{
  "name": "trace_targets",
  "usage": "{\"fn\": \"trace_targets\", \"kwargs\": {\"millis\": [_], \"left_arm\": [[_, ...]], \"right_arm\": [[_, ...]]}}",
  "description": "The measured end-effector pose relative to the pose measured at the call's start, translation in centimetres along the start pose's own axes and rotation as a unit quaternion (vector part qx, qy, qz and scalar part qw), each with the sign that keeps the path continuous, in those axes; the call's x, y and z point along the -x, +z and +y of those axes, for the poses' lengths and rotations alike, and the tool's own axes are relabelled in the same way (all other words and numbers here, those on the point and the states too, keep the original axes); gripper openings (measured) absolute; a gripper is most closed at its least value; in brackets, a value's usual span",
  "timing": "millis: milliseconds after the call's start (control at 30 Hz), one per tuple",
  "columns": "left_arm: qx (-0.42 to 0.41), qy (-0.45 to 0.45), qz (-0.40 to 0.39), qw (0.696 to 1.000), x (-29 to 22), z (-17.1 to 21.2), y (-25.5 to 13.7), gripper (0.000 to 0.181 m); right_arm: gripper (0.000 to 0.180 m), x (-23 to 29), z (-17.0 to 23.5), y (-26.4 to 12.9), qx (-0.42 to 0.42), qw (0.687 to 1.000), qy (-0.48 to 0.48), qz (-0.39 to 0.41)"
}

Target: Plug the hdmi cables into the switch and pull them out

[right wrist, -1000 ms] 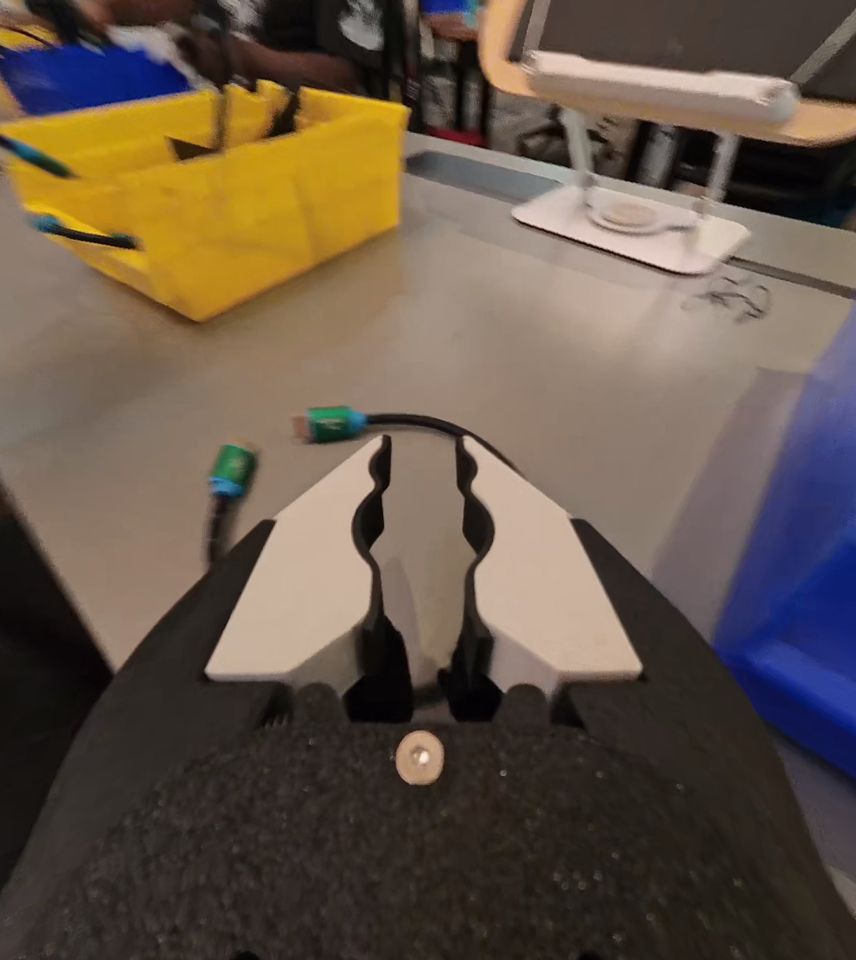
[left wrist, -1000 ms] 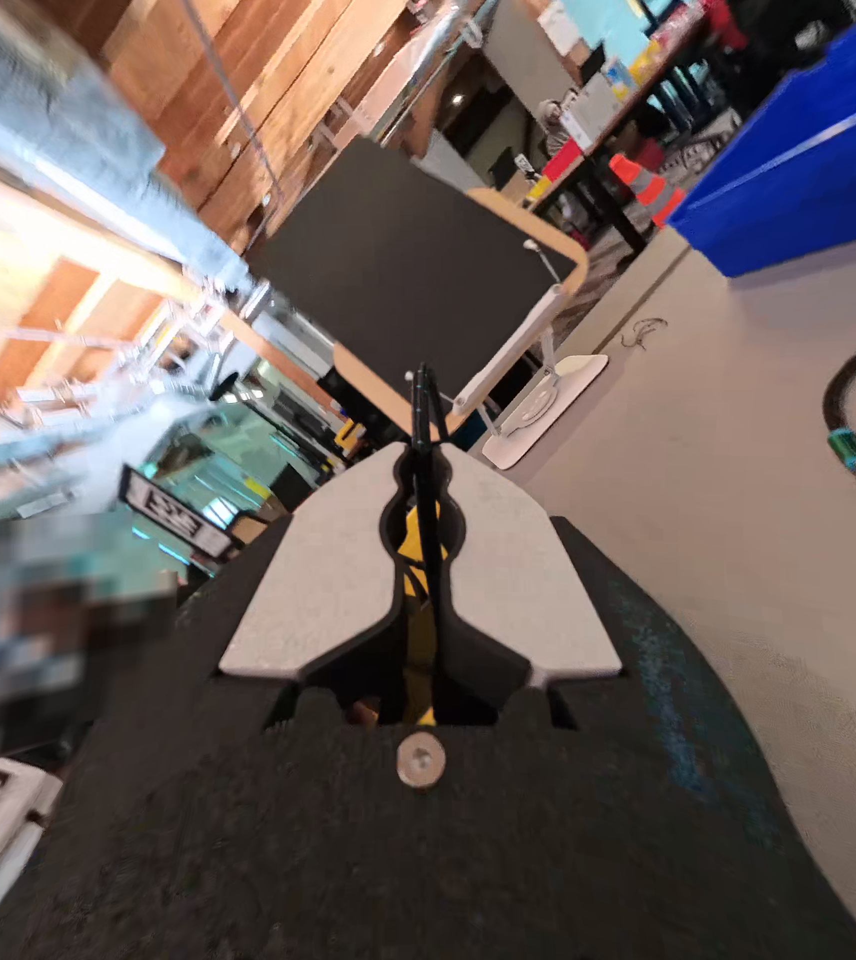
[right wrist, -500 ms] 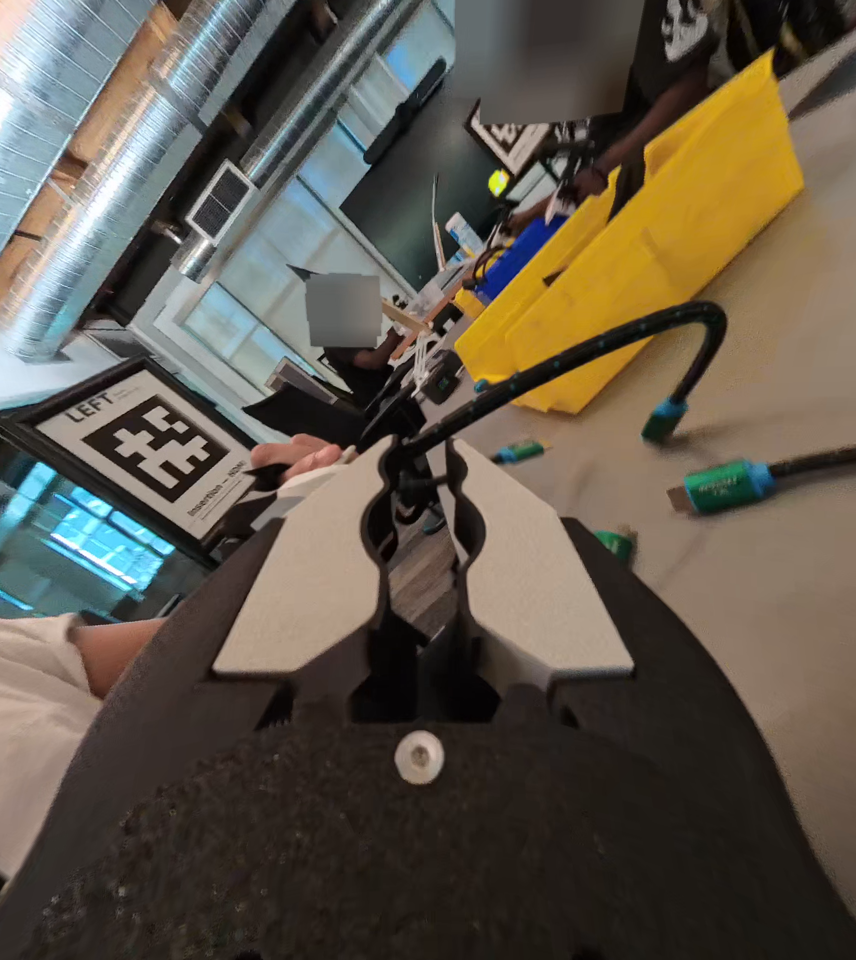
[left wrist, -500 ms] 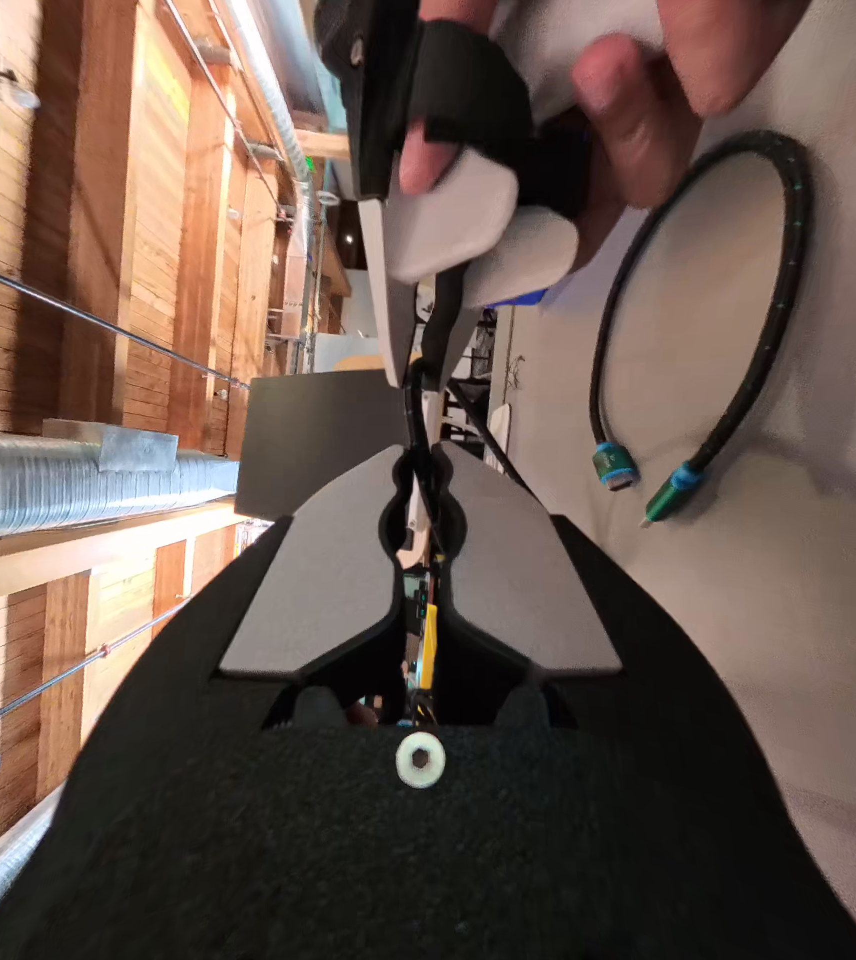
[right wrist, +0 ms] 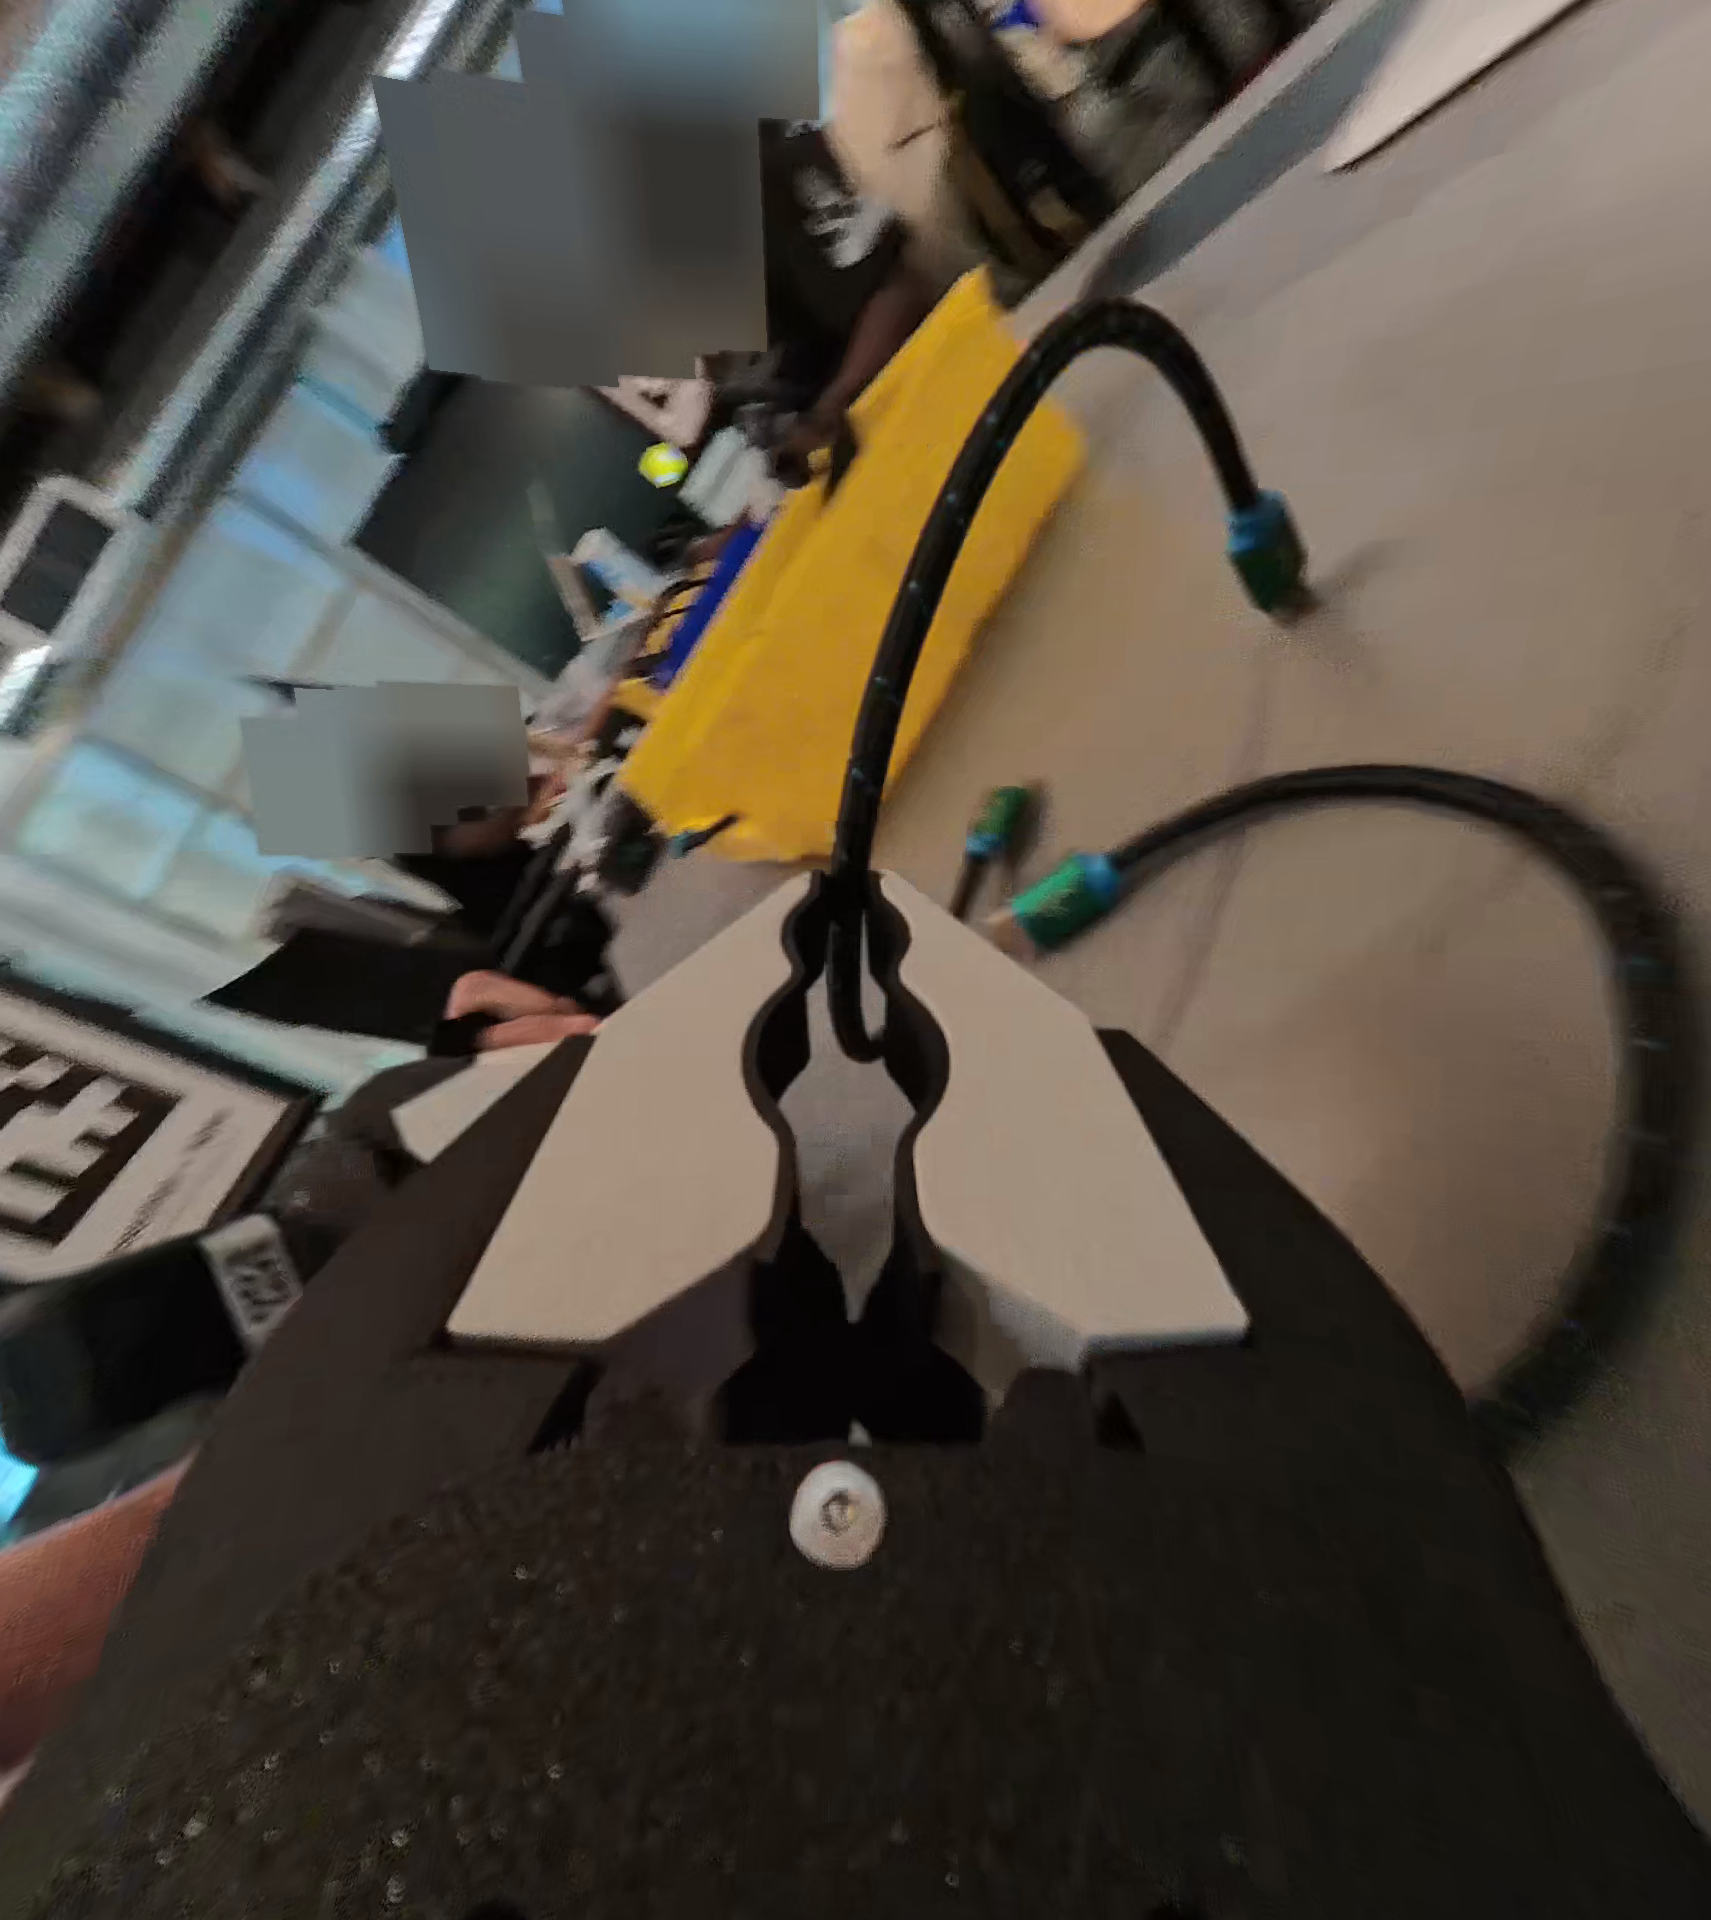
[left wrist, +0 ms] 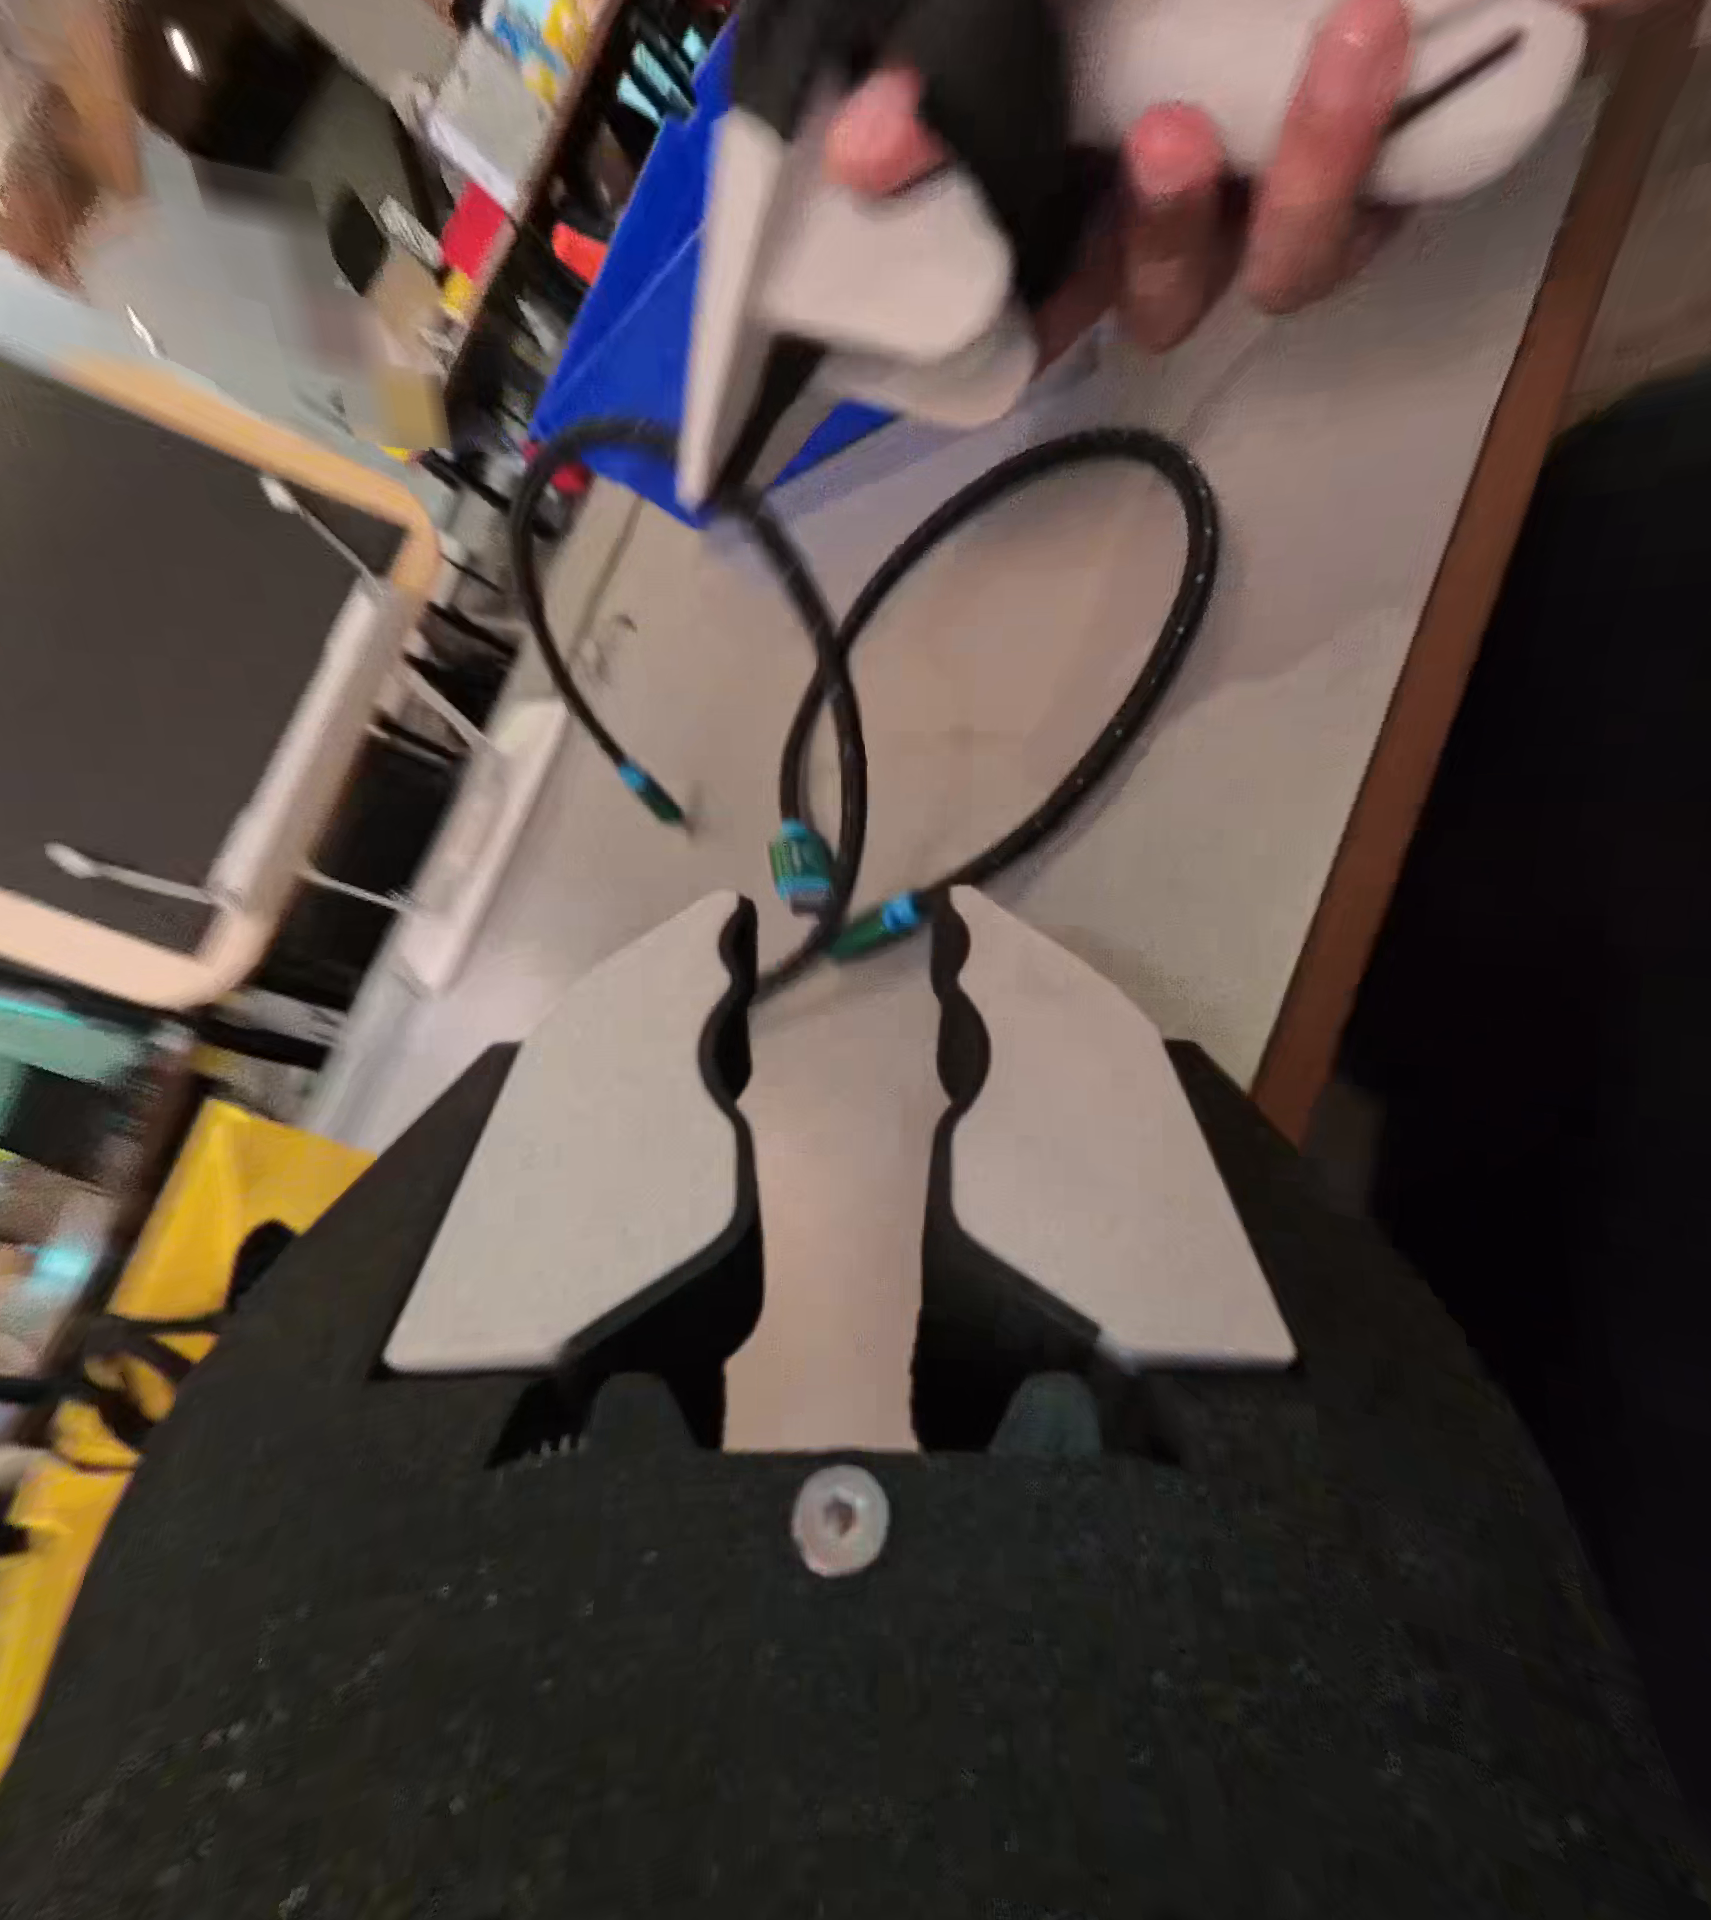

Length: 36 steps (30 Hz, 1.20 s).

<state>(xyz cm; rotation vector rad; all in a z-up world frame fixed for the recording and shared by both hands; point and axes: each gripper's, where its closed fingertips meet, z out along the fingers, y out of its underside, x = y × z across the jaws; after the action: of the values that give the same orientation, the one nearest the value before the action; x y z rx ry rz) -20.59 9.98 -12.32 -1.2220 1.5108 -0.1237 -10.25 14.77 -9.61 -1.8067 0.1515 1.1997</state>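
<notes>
- Your right tongs [right wrist: 846,894] are clenched on a black braided HDMI cable [right wrist: 918,613], pinched across its length just behind the tips.
- From that pinch the cable arches up and away over the desk [right wrist: 1453,364], then bends down; its blue-and-green plug [right wrist: 1264,549] points down at the desk top, and I cannot tell whether it touches.
- In the left wrist view the same tongs [left wrist: 726,488], held by your hand [left wrist: 1194,166], grip the cable [left wrist: 539,613] near the top of the picture, with that plug [left wrist: 651,795] hanging tip-down.
- Your left tongs [left wrist: 843,914] are released, a wide gap between the fingers and nothing inside it.
- A second cable [left wrist: 1157,665] lies on the desk [left wrist: 1350,499] in a loop, with two more plugs [left wrist: 801,860] just ahead of the left tips; which plug ends which cable is hard to tell where the strands cross.
- A yellow bin [right wrist: 830,644] sits farther along the desk; a blue bin [left wrist: 633,343] is partly hidden behind the right tongs.
- Both views are smeared by motion, so the plug faces cannot be made out.
- I cannot find the switch in either view.
</notes>
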Motion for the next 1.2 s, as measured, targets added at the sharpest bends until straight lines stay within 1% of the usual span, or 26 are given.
{"fn": "trace_targets", "kwargs": {"millis": [33, 100, 200, 267, 400, 467, 533, 567, 633, 733, 800, 867, 933, 967, 1000, 1067, 1133, 1200], "left_arm": [[0.011, -0.047, 0.013, 0.999, 0.5, 0.9, -0.2, 0.033], [0.041, -0.138, 0.019, 0.989, 1.9, 3.5, -0.5, 0.033], [0.074, -0.275, 0.038, 0.958, 3.0, 7.0, -1.0, 0.040], [0.080, -0.343, 0.054, 0.934, 3.2, 8.4, -1.8, 0.044], [0.021, -0.423, 0.042, 0.905, 4.7, 8.4, -4.2, 0.040], [-0.011, -0.440, 0.028, 0.897, 5.5, 8.2, -5.3, 0.041], [-0.033, -0.446, 0.015, 0.894, 6.2, 8.1, -6.0, 0.041], [-0.040, -0.448, 0.011, 0.893, 6.5, 8.2, -6.2, 0.041], [-0.050, -0.456, 0.016, 0.889, 6.8, 8.2, -6.3, 0.042], [-0.061, -0.477, 0.045, 0.876, 6.5, 8.1, -6.1, 0.040], [-0.115, -0.491, 0.046, 0.862, 7.4, 7.1, -6.4, 0.038], [-0.163, -0.513, 0.049, 0.842, 8.1, 6.3, -6.9, 0.036], [-0.172, -0.526, 0.066, 0.830, 8.4, 6.1, -7.1, 0.038], [-0.169, -0.528, 0.073, 0.829, 8.6, 6.2, -7.1, 0.041], [-0.168, -0.527, 0.075, 0.830, 9.0, 6.3, -7.2, 0.040], [-0.167, -0.506, 0.075, 0.843, 10.1, 6.4, -7.5, 0.040], [-0.146, -0.448, 0.070, 0.879, 11.8, 6.6, -7.8, 0.044], [-0.116, -0.354, 0.072, 0.925, 13.9, 6.9, -7.9, 0.050]], "right_arm": [[0.006, -1.2, -0.2, -0.7, -0.004, 1.000, 0.011, 0.026], [0.006, -3.6, 0.5, -1.7, 0.009, 0.996, 0.052, 0.068], [0.008, -6.8, 2.0, -3.1, 0.021, 0.987, 0.089, 0.133], [0.008, -7.2, 1.8, -4.0, 0.012, 0.985, 0.080, 0.154], [0.030, -6.4, 2.1, -6.0, 0.022, 0.974, -0.041, 0.222], [0.039, -6.3, 1.7, -7.4, 0.021, 0.953, -0.127, 0.276], [0.041, -6.1, 0.6, -8.5, 0.011, 0.928, -0.199, 0.315], [0.041, -5.6, 0.0, -8.5, -0.002, 0.924, -0.224, 0.311], [0.041, -4.3, -0.6, -7.9, -0.019, 0.928, -0.248, 0.279], [0.040, -3.9, 0.0, -7.0, -0.021, 0.939, -0.241, 0.245], [0.040, -3.9, 0.7, -6.2, -0.008, 0.949, -0.224, 0.223], [0.040, -3.9, 1.3, -5.6, 0.008, 0.955, -0.216, 0.206], [0.040, -4.0, 1.3, -5.5, 0.007, 0.955, -0.216, 0.203], [0.040, -4.1, 1.2, -5.5, 0.005, 0.955, -0.217, 0.201], [0.040, -4.1, 1.2, -5.5, 0.005, 0.956, -0.216, 0.198], [0.040, -4.3, 1.1, -5.5, 0.004, 0.959, -0.211, 0.190], [0.040, -4.5, 0.9, -5.5, 0.002, 0.963, -0.199, 0.183], [0.040, -4.6, 0.7, -5.5, -0.003, 0.968, -0.184, 0.172]]}}
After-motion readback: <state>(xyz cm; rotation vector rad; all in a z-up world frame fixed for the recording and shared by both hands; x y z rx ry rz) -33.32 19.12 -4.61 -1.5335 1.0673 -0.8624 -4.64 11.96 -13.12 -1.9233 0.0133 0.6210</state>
